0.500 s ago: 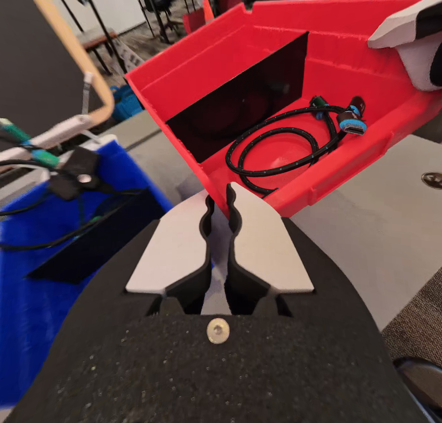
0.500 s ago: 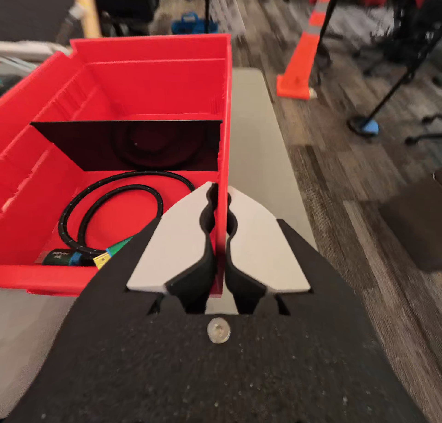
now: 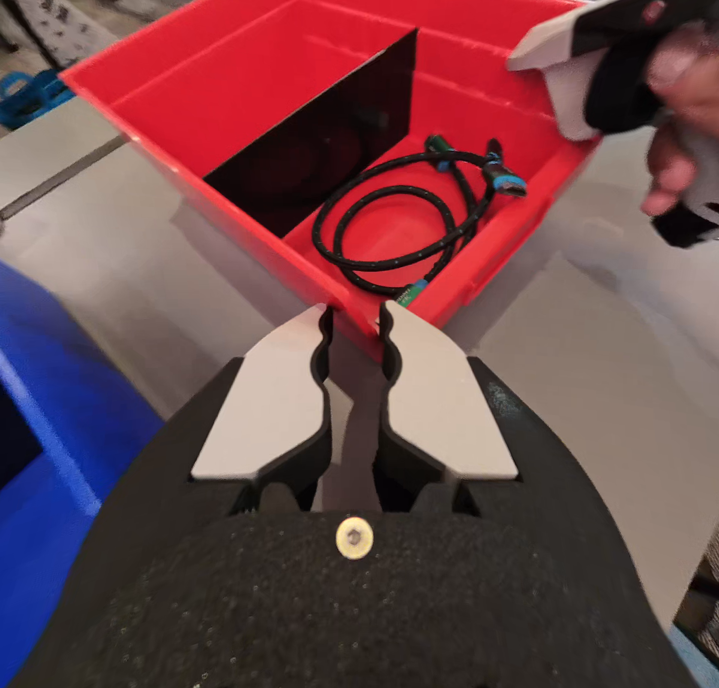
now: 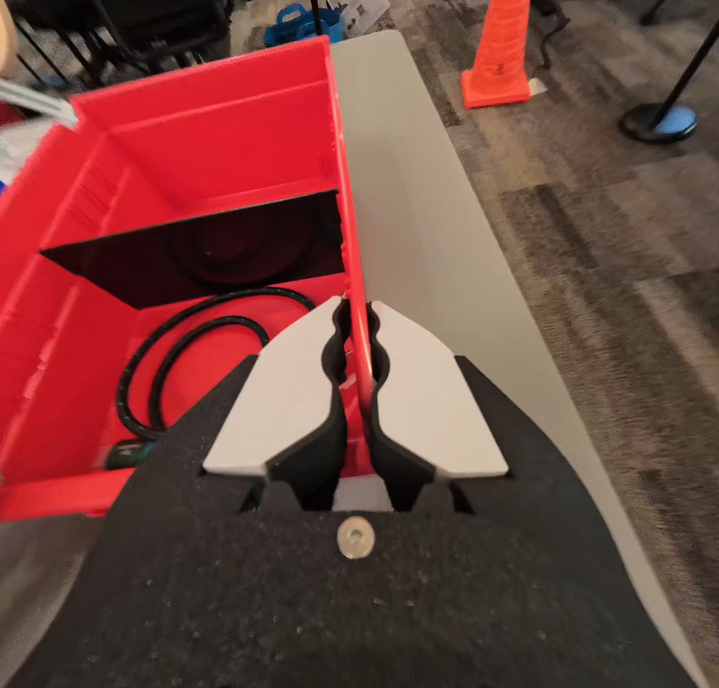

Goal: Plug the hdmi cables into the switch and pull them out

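A red bin (image 3: 194, 66) sits on the grey table (image 3: 136, 260). A black divider (image 3: 311, 155) splits it. A black braided HDMI cable (image 3: 317, 233) lies coiled in the near compartment, one blue-banded plug (image 3: 505, 183) by the right wall. My left gripper (image 3: 356, 311) is open, its tips at the bin's near corner. My right gripper (image 4: 356, 307) is slightly open astride the bin's right wall (image 4: 360, 358), which touches the right finger. It also shows in the left wrist view (image 3: 544, 50), held by a hand (image 3: 681, 144). The cable (image 4: 268, 291) shows in the right wrist view. No switch is in view.
A blue bin (image 3: 58, 397) stands left of the red one. The table edge (image 4: 505, 319) runs close along the red bin's right side, with carpet beyond. An orange cone (image 4: 502, 39) and a stand base (image 4: 661, 122) are on the floor.
The red bin has come down from a tilt onto the table. My left gripper has opened at its corner. My right gripper's jaws have widened a little around the wall.
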Motion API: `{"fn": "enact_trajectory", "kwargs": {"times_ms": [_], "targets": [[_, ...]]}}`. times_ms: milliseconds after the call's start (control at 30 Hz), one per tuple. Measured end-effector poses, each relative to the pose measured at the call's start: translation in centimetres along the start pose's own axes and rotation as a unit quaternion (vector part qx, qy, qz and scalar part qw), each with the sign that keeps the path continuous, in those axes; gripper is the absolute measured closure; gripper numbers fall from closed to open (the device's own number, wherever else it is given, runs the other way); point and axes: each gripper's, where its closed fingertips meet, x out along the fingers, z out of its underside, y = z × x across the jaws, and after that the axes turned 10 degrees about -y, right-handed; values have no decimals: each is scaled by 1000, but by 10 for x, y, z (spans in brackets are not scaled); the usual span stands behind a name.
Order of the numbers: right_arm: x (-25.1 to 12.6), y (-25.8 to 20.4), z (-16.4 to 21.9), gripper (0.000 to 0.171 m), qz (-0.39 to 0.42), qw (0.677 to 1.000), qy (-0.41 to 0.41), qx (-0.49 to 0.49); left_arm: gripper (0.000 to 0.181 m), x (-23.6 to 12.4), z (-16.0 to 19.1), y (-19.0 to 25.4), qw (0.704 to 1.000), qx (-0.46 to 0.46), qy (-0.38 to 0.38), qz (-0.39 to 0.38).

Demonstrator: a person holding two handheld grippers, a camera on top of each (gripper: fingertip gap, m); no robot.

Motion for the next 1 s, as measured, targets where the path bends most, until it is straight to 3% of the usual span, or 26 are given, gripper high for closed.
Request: {"fn": "enact_trajectory", "kwargs": {"times_ms": [67,133,233,300,400,500,567,633,733,767,800,833,933,1000], "targets": [[0,3,-1,161,-10,1000,-2,20,157,-10,-1,5,999,10,10,38],[-9,8,-5,153,21,1000,6,-15,140,-37,-9,-1,998,17,49,48],[-50,8,-33,147,92,989,71,-86,131,-112,-30,-26,985,-6,160,65],[-82,-12,-55,147,109,980,113,-122,131,-166,-27,-71,976,-55,211,24],[-111,-85,-68,145,80,966,134,-204,129,-204,17,-161,967,-132,188,-106],[-104,-190,-47,140,-19,957,111,-267,103,-193,93,-219,959,-170,79,-213],[-82,-258,-13,117,-102,954,67,-274,95,-179,137,-229,954,-204,43,-213],[-50,-288,24,116,-105,962,8,-251,103,-165,160,-225,953,-243,46,-174],[-12,-298,65,122,-80,977,-43,-192,120,-156,157,-226,958,-250,43,-135],[-4,-299,73,134,-75,980,-47,-177,133,-155,151,-225,961,-240,51,-125],[2,-300,79,153,-74,982,-48,-169,160,-151,147,-223,965,-227,48,-122],[2,-302,79,166,-81,984,-40,-152,163,-149,149,-228,965,-215,33,-145],[-1,-305,80,167,-60,988,-32,-138,172,-151,153,-237,964,-182,-1,-192],[-8,-316,80,167,-59,990,-23,-128,175,-158,155,-245,960,-202,18,-192]]}}
